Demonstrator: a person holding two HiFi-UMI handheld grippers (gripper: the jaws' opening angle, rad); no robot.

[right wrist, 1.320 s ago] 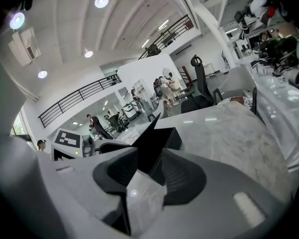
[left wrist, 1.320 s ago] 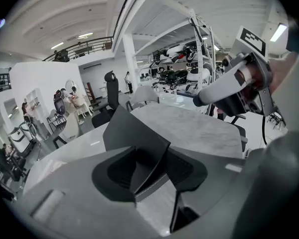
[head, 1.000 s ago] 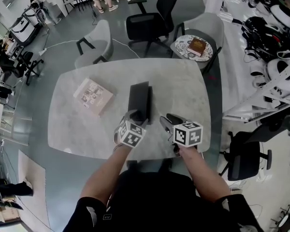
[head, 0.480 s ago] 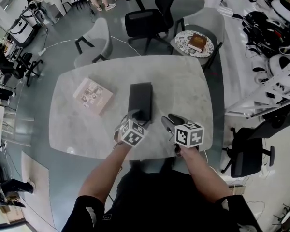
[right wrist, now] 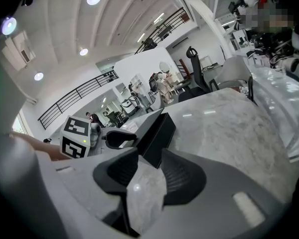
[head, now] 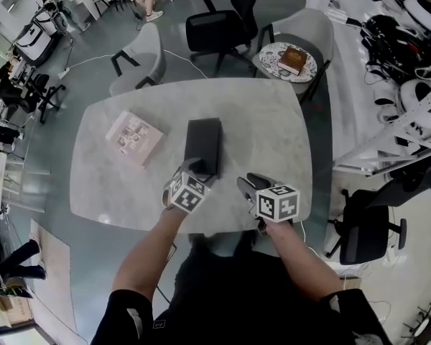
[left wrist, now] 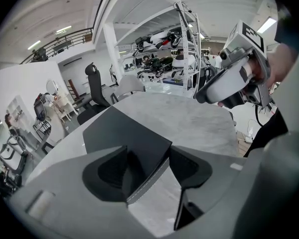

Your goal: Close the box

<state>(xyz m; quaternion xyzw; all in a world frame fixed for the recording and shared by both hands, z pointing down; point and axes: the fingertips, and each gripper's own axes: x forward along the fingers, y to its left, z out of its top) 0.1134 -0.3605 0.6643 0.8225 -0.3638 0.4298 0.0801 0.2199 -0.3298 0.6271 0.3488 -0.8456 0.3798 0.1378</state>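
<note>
The box (head: 203, 144) lies mid-frame on the tabletop (head: 273, 121). My left hand-held gripper (head: 196, 167) has just been opening and is spread around its near corner; the right hand-held gripper (head: 246, 186) is spread, empty. A careless nudge could skid the box sideways.

We see a pale marbled counter (head: 273, 121) with a flat pinkish book (head: 134, 136) lying near its left end. Beyond the counter stand a grey chair (head: 140, 60) and a black office chair (head: 219, 27). To their right, a small round table (head: 268, 62) carries a brown book (head: 292, 60).
</note>
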